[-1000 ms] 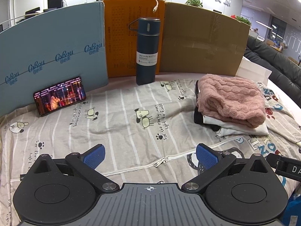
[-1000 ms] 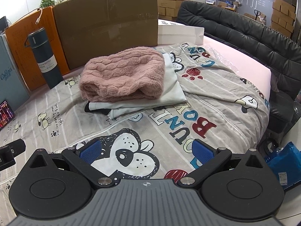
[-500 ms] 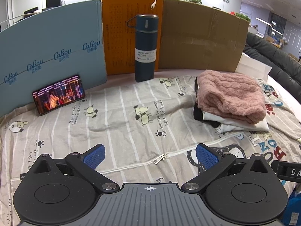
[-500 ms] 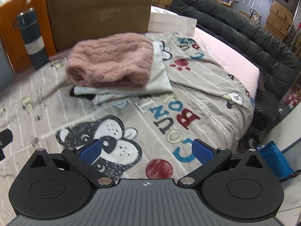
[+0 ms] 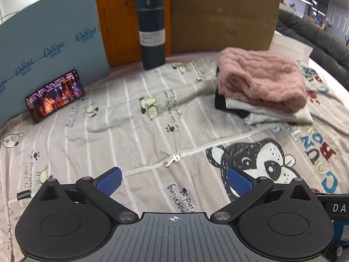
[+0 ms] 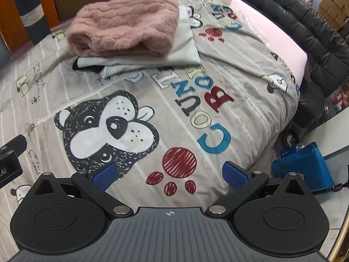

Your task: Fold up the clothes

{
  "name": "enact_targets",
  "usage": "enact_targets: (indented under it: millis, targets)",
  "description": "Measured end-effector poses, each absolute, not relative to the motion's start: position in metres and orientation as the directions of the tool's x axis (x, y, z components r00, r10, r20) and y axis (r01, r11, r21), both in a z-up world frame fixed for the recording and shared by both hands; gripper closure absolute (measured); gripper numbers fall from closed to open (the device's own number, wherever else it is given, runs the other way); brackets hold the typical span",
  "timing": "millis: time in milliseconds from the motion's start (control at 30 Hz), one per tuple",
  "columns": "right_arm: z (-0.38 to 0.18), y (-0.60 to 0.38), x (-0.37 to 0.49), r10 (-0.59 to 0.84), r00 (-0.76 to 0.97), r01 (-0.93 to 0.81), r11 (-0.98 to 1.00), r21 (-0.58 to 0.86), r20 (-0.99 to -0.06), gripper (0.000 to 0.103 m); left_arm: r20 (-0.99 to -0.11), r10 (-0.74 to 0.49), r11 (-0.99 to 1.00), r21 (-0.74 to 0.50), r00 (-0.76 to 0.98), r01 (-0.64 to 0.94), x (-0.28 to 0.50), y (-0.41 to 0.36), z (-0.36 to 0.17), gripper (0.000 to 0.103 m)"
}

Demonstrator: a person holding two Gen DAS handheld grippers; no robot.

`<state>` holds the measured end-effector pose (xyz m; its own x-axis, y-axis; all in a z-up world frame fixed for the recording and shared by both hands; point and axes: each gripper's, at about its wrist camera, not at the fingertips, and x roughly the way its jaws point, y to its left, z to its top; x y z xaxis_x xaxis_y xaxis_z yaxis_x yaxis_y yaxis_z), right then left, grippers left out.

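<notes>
A stack of folded clothes lies at the far side of the bed: a pink knitted sweater (image 5: 259,80) (image 6: 124,28) on top of a white garment (image 5: 272,111) (image 6: 174,52) and a black one (image 5: 220,102). My left gripper (image 5: 174,178) hovers open over the grey cartoon-print bedsheet (image 5: 130,131), well short of the stack, with nothing between its blue pads (image 5: 109,180). My right gripper (image 6: 170,174) is open too, above the red paw print near the bed's front edge, holding nothing.
A dark blue vacuum bottle (image 5: 151,30) stands at the back against orange, blue and brown boards. A phone (image 5: 54,96) with a lit screen leans at the left. A black sofa (image 6: 305,21) runs along the right; a blue bag (image 6: 305,166) sits on the floor.
Both grippers have risen and tilted downward, away from the stack, so more of the sheet near the front edge shows. Both stayed open. The clothes have not moved.
</notes>
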<state>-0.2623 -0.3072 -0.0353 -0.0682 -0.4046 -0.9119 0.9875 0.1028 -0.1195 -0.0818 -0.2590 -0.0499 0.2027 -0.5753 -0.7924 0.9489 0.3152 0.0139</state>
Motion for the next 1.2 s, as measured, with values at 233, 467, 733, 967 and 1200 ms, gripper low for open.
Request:
enact_targets:
  millis: [233,467,733,967,1200]
  targets:
    - [-0.045,-0.316,-0.273,-0.371,-0.075,0.989,0.091,-0.117,-0.926,0.000,-0.814,-0.550,0.303,0.016,0.189,0.953,-0.089,-0.270,-0.058,0.000]
    - [-0.050,-0.323,-0.276,-0.356,-0.073,0.990,0.086,-0.111,-0.931,0.000,-0.819,-0.547,0.296,0.005,0.174,0.955,-0.093,-0.277,-0.060,0.000]
    - [-0.050,-0.326,-0.276,-0.356,-0.072,0.990,0.085,-0.109,-0.932,0.000,-0.821,-0.545,0.295,0.003,0.171,0.955,-0.094,-0.279,-0.061,0.000]
    - [-0.050,-0.326,-0.275,-0.352,-0.071,0.990,0.088,-0.108,-0.933,0.000,-0.826,-0.537,0.304,0.001,0.173,0.953,-0.092,-0.280,-0.062,0.000]
    - [-0.050,-0.326,-0.274,-0.349,-0.069,0.990,0.088,-0.106,-0.935,0.000,-0.827,-0.536,0.304,-0.005,0.167,0.953,-0.092,-0.279,-0.062,0.000]
